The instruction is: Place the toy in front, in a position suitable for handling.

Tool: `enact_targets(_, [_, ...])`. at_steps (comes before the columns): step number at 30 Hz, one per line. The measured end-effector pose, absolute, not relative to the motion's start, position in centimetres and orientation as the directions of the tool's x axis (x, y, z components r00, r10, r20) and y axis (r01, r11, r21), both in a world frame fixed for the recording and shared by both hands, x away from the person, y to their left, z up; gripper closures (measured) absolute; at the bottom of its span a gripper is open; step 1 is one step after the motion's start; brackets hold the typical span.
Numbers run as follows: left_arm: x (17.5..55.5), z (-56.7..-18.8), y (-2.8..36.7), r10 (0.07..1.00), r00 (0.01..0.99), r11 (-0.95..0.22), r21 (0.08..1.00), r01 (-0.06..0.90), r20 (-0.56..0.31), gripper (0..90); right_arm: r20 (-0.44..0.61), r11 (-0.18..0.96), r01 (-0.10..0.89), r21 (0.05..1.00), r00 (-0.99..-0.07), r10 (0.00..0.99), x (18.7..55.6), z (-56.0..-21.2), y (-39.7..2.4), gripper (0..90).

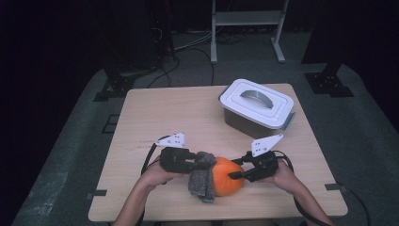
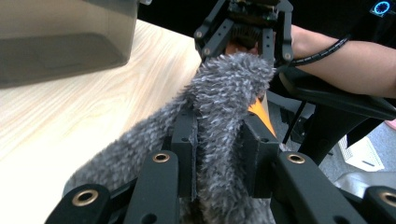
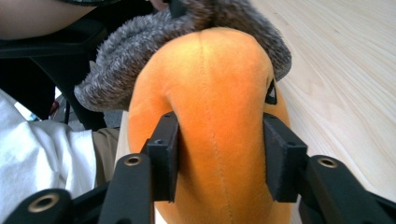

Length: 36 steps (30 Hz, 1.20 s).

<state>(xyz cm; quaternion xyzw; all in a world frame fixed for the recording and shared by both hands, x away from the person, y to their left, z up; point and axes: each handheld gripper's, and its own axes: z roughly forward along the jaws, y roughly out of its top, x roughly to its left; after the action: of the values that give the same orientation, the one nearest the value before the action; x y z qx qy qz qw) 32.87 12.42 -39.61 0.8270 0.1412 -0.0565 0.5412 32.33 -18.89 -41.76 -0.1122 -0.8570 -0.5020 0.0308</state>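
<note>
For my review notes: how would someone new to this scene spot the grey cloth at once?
Start from the wooden table and go to its near edge, between the person's two grippers. The grey cloth hangs there, pinched by the left gripper against the orange plush toy. It is the one fuzzy grey thing, unlike the smooth orange toy and the hard white-lidded box.

Both grippers, left gripper [image 1: 200, 162] and right gripper [image 1: 237, 173]: black bodies, black linkage arms with brass-ringed pivot holes behind the square black pads. Pale three-cornered plate, dotted with small holes, atop each. Black cable loops off the rear; ribbed black hose along the right forearm. Forearms bare.
</note>
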Motion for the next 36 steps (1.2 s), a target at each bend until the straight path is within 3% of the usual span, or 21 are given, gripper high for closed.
enact_targets(7, [33.0, -39.7, 11.9, 0.172, 0.952, -0.371, 0.879, 0.300, -0.252, 70.0, 0.156, 0.492, 0.268, 0.828, -0.954, 0.256, 31.9, -41.2, -19.4, 33.4])
enact_targets(18, [32.6, -39.5, 10.6, 0.140, 0.957, -0.377, 0.881, 0.287, -0.252, 69.9, 0.083, 0.529, 0.240, 0.814, -0.950, 0.302, 29.5, -39.8, -17.9, 24.0])
enact_targets(27, [32.7, -38.5, 9.7, 0.107, 0.965, -0.363, 0.894, 0.263, -0.241, 69.9, 0.092, 0.518, 0.214, 0.828, -0.963, 0.251, 30.1, -41.1, -17.4, 43.4])
enact_targets(36, [32.8, -38.3, 8.6, 0.115, 0.973, -0.421, 0.878, 0.228, -0.198, 70.0, 0.060, 0.532, 0.169, 0.830, -0.974, 0.216, 29.8, -41.2, -17.2, 47.4])
